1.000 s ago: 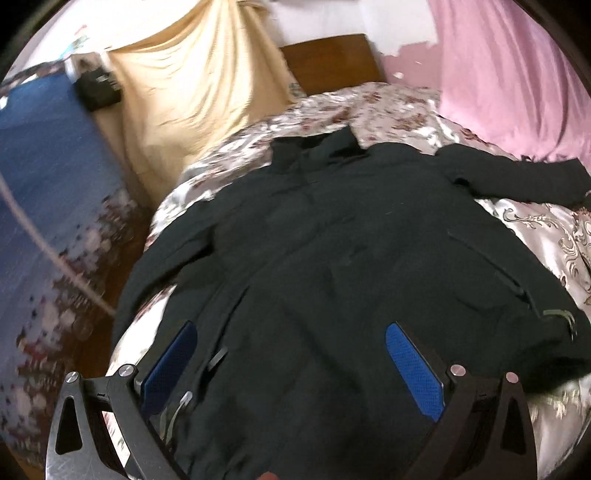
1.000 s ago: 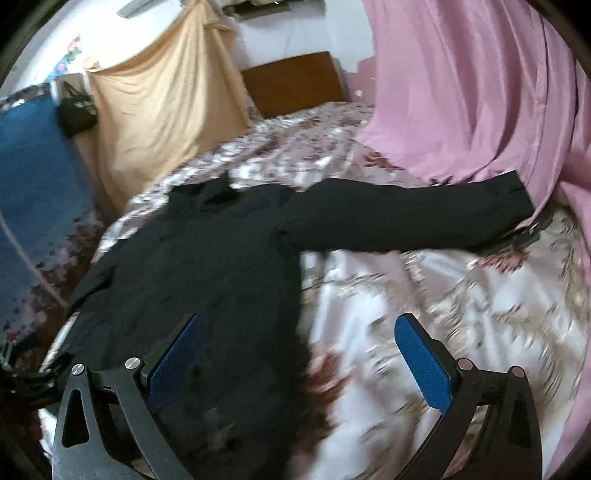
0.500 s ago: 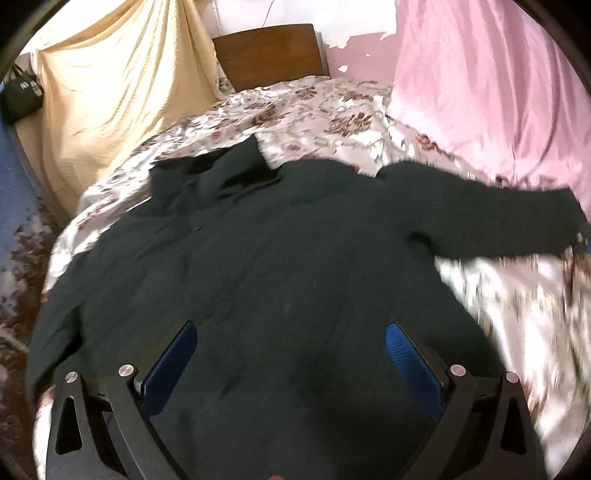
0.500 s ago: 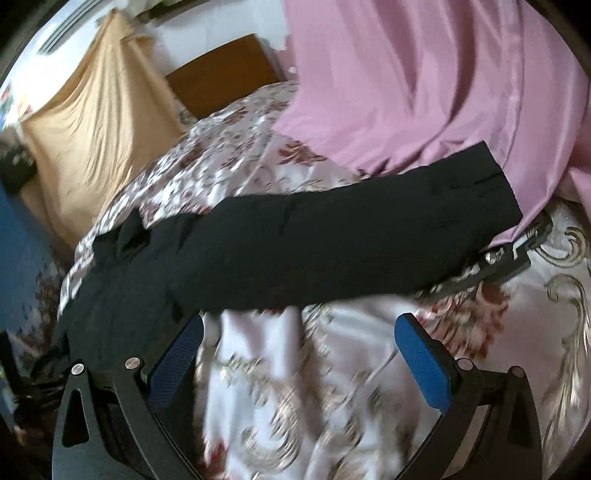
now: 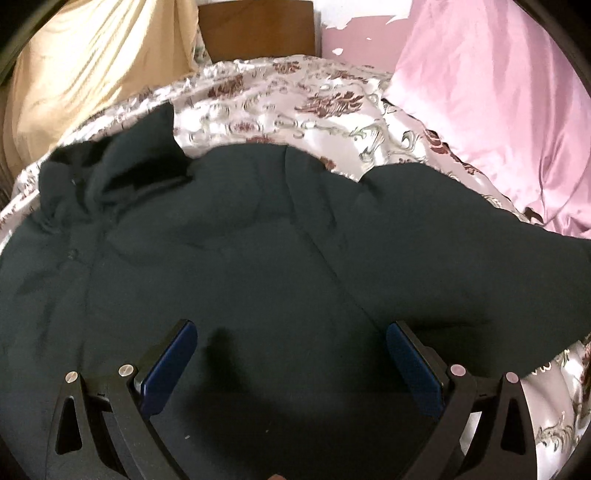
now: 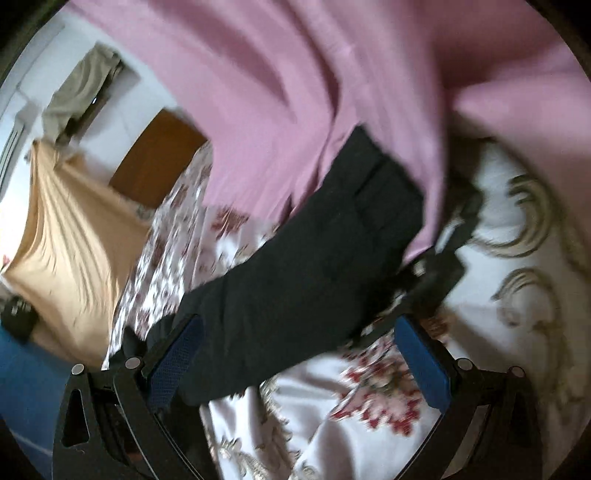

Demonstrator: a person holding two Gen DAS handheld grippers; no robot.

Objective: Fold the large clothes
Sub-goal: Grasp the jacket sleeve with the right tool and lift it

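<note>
A bed covered in a shiny cream satin spread with dark red flowers (image 5: 295, 110) carries everything here, with a pink satin drape (image 6: 295, 92) hanging along its far side and a wooden headboard (image 5: 255, 29) at its head. On the spread lies the task's thing, a large dark padded jacket (image 5: 240, 258), flat and front up, its collar towards the headboard and its body filling most of the left wrist view.

From that body one long dark sleeve (image 6: 314, 258) runs straight out across the spread, its cuff end lying against the foot of the pink drape. This is the line that matters: in the right wrist view the sleeve slants from lower left, near the shoulder, up to the right at the cuff.

The right claw (image 6: 295, 365) is the nearer one to it, spread wide and empty, with the mid-part of the sleeve just ahead of its blue pads. The picture is blurred, so whether a pad touches cloth I cannot tell. The left claw (image 5: 291, 373) hovers over the jacket's chest, likewise wide apart and gripping nothing.

Judging by this, the sleeve is to be folded inward over the body, and the right claw would take it.
</note>
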